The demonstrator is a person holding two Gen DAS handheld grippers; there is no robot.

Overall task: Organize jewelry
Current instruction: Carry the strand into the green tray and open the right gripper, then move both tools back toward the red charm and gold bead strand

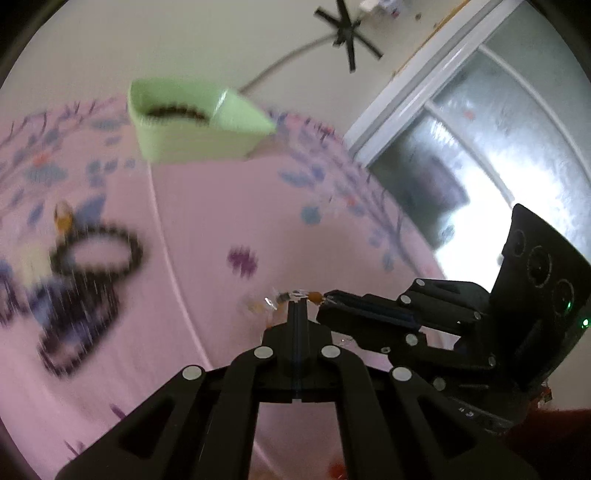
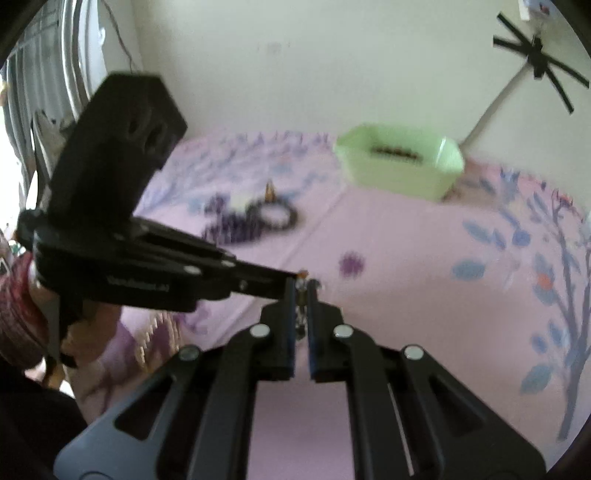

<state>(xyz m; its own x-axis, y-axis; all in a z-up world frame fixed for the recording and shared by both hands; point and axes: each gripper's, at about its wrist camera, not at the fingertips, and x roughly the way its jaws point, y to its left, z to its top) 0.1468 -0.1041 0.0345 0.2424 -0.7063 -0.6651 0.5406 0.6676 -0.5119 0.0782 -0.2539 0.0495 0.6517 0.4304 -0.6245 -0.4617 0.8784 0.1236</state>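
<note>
Both grippers are shut on one small beaded chain with orange and clear beads [image 1: 295,297] held just above the pink floral cloth. My left gripper [image 1: 298,303] pinches one end; my right gripper [image 1: 327,298] comes in from the right and pinches the other. In the right wrist view the chain [image 2: 302,295] sits between my right gripper's fingers [image 2: 302,286], with the left gripper [image 2: 291,275] meeting it from the left. A green tray [image 1: 192,136] [image 2: 399,170] holding a dark beaded piece stands at the far side. Dark beaded bracelets [image 1: 99,251] [image 2: 258,218] lie on the cloth.
An orange pendant [image 1: 63,218] [image 2: 269,190] lies beside the dark bracelets. A glass door [image 1: 498,155] is at the right of the left wrist view. A black star-shaped stand [image 1: 345,31] [image 2: 539,55] stands against the wall behind the tray.
</note>
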